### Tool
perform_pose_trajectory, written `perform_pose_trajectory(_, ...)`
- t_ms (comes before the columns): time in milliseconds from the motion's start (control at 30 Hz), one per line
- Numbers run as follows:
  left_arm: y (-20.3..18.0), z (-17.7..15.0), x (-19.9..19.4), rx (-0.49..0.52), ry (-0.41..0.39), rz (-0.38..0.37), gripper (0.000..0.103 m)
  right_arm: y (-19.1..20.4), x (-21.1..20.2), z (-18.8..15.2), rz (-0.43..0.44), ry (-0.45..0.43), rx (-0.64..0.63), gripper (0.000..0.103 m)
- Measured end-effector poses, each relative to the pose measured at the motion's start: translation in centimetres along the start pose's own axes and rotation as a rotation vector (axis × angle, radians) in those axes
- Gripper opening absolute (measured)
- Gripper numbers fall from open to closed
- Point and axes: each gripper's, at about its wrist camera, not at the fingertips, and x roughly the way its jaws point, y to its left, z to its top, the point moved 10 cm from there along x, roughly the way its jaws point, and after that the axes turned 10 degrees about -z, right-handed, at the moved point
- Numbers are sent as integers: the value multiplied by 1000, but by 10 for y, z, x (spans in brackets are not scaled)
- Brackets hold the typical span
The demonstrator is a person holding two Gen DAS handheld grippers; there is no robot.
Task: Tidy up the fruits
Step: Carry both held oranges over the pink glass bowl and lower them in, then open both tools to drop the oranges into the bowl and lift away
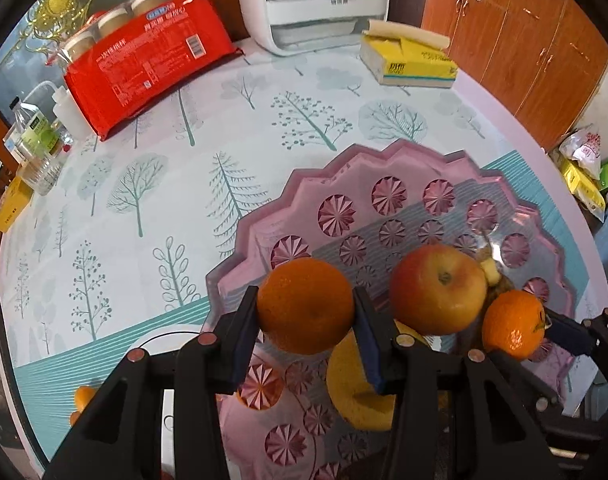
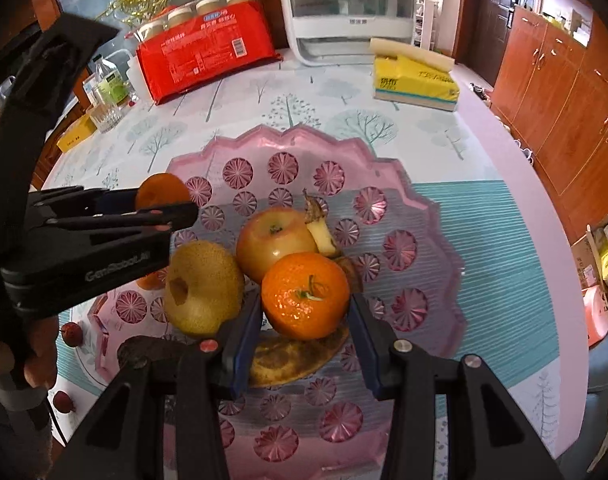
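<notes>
Now my left claw (image 1: 306, 316) grips an orange (image 1: 306, 305) and my right claw (image 2: 306, 312) a tangerine (image 2: 306, 295) above the pink tray (image 2: 424, 208), apple (image 2: 273, 246) already in, berries (image 2: 71, 334) left on the bench (image 1: 143, 184).

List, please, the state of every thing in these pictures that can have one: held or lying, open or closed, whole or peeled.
Left gripper: shut on a round orange.
Round orange: held above the pink plate.
Right gripper: shut on a stemmed mandarin.
Stemmed mandarin: held over the plate.
Red-yellow apple: whole, lying in the plate.
Pink scalloped plastic plate: on the table, holding fruit.
Brown-spotted banana: lying, unpeeled.
Yellow tissue pack: opened.
</notes>
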Motion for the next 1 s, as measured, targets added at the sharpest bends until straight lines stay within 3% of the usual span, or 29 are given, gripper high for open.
perform_pose_trajectory(467,-3,0,16,13,29,-5,46,15,10,-4,20,36,-17,51)
perform_pose_trajectory(633,-6,0,10,23,3,0,81,15,3,-5,30,24,-14,55)
perform_pose_trajectory(867,-9,-5,5,27,8,9,82,9,-3,-7,36,21,8,57)
perform_pose_trajectory(1000,-10,-9,-1,19,-4,13,88,6,-5,-8,38,22,19,57)
